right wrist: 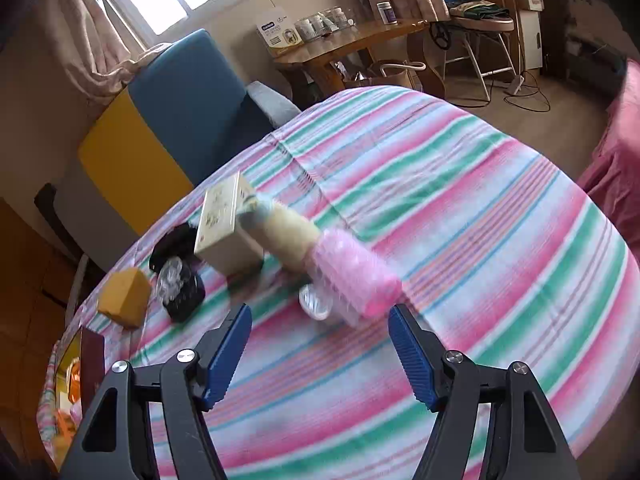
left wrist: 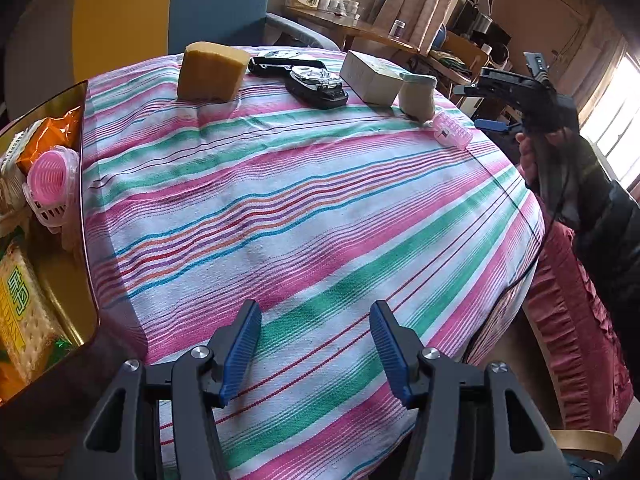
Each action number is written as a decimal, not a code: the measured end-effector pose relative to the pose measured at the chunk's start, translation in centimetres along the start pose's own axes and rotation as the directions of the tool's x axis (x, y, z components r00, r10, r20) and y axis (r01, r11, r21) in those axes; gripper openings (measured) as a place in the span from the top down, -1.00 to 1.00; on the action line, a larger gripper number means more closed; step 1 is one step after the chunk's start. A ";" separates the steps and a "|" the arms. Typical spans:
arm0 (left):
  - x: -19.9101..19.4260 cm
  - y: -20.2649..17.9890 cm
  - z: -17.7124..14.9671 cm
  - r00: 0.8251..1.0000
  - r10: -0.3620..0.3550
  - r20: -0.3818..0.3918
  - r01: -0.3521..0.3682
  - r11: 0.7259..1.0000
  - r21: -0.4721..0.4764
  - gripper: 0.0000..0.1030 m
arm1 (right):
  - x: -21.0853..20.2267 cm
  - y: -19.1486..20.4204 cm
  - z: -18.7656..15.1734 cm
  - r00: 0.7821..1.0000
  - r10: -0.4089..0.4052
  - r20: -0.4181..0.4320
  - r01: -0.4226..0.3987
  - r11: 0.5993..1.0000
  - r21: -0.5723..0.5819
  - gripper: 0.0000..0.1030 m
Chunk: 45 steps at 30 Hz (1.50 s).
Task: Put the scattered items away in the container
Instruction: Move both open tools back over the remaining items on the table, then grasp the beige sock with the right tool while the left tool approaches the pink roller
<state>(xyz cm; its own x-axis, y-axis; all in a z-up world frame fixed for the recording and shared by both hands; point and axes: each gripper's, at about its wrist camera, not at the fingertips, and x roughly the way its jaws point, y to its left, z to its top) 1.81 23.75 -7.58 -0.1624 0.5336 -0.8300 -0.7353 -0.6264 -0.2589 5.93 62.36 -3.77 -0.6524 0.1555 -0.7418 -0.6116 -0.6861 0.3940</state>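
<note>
A gold tin point(left wrist: 85, 184) stands at the left of the striped table and holds a pink hair roller point(left wrist: 50, 180), cracker packets point(left wrist: 24, 312) and an orange packet point(left wrist: 48, 136). My left gripper point(left wrist: 315, 320) hangs open over bare cloth beside it. Along the far edge lie a yellow sponge point(left wrist: 210, 72), a black and clear item point(left wrist: 316, 84), a white box point(left wrist: 372, 76), a cream bottle point(left wrist: 416, 96) and a second pink roller point(left wrist: 452, 132). My right gripper point(right wrist: 319, 312) is open, with that pink roller point(right wrist: 352, 276) just beyond its fingertips, untouched. The right wrist view is blurred.
A blue and yellow armchair point(right wrist: 180, 112) stands behind the table. A wooden side table point(right wrist: 352, 40) with boxes and jars is farther back. The table's edge drops off at the right beside a pink ruffled cover point(left wrist: 572, 320). A hand point(left wrist: 532, 160) and dark sleeve hold the right gripper.
</note>
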 end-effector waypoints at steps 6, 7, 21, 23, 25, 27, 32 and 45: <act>0.4 0.6 0.6 0.999 -0.034 0.014 0.035 0.999 -0.035 -0.12 | 5.5 -1.1 6.3 0.999 -0.034 -0.038 0.038 0.991 0.130 -0.40; 0.4 0.8 0.7 0.999 -0.041 0.016 0.041 0.998 -0.043 -0.12 | 6.5 -1.2 6.8 0.998 -0.045 -0.053 0.052 0.987 0.149 -0.40; -0.3 1.5 -0.1 0.997 -0.063 0.046 0.067 0.994 -0.089 -0.12 | 7.0 2.2 1.1 0.982 0.058 -0.179 -0.048 0.997 0.063 -0.48; -0.7 1.6 -0.6 0.997 -0.058 0.047 0.062 0.993 -0.097 -0.12 | 6.4 2.7 -0.5 0.983 0.069 -0.170 -0.062 0.997 0.049 -0.49; -1.1 1.8 -0.9 0.998 -0.048 0.047 0.053 0.993 -0.103 -0.12 | 5.6 3.6 -1.9 0.982 0.089 -0.169 -0.088 0.996 0.017 -0.50; -1.3 1.9 -1.2 0.998 -0.038 0.046 0.043 0.993 -0.109 -0.12 | 5.0 4.4 -3.2 0.972 0.147 -0.185 -0.147 0.989 0.013 -0.50; -2.0 2.1 -2.1 0.999 -0.007 0.046 0.012 0.992 -0.123 -0.12 | 4.1 8.1 -7.4 0.932 0.258 -0.253 -0.277 0.960 -0.039 -0.50; -2.1 2.1 -2.8 0.995 0.088 0.037 -0.088 0.996 0.004 -0.12 | 1.5 9.6 -8.3 0.936 0.256 -0.242 -0.302 0.937 -0.177 -0.49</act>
<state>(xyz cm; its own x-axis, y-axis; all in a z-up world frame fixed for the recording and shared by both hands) 2.46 19.76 -7.72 -0.2506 0.4972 -0.8307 -0.7205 -0.6689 -0.1830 2.80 50.09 -5.59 -0.6590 -0.2020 -0.7245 -0.2968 -0.8152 0.4973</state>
